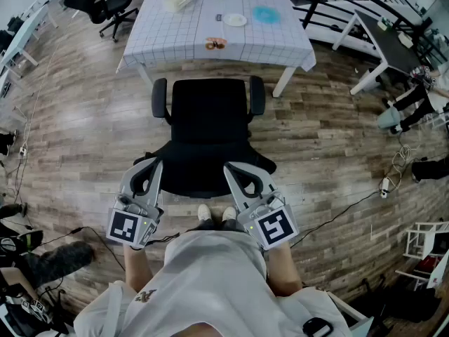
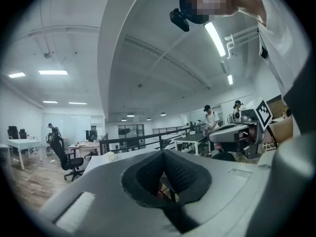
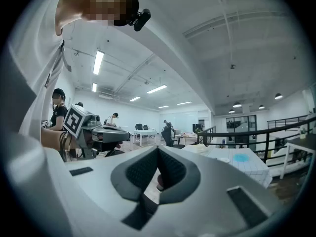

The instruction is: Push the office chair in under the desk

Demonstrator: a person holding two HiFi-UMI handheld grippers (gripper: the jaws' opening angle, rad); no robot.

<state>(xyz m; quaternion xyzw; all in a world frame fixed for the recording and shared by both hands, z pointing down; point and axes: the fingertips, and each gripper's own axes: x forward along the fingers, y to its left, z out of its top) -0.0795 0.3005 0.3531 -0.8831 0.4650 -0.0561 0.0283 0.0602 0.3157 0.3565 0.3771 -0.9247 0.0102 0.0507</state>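
A desk [image 1: 161, 34] draped in a checked cloth stands ahead. The black office chair [image 1: 208, 128] sits just before it, not tucked under. The left gripper [image 1: 156, 166] and right gripper [image 1: 230, 168], jaws closed and empty, are at its backrest.

Before you, a black office chair [image 1: 210, 135] against brown wood-plank floor [image 1: 337, 139]; the tabletop [image 1: 280, 42] wears a white cloth [image 1: 161, 37] ruled in a fine grid (a pale blue disc [image 1: 266, 14] on it). Your grey left gripper [image 1: 155, 164] and right gripper [image 1: 229, 168] carry black-and-white square markers [image 1: 126, 227].
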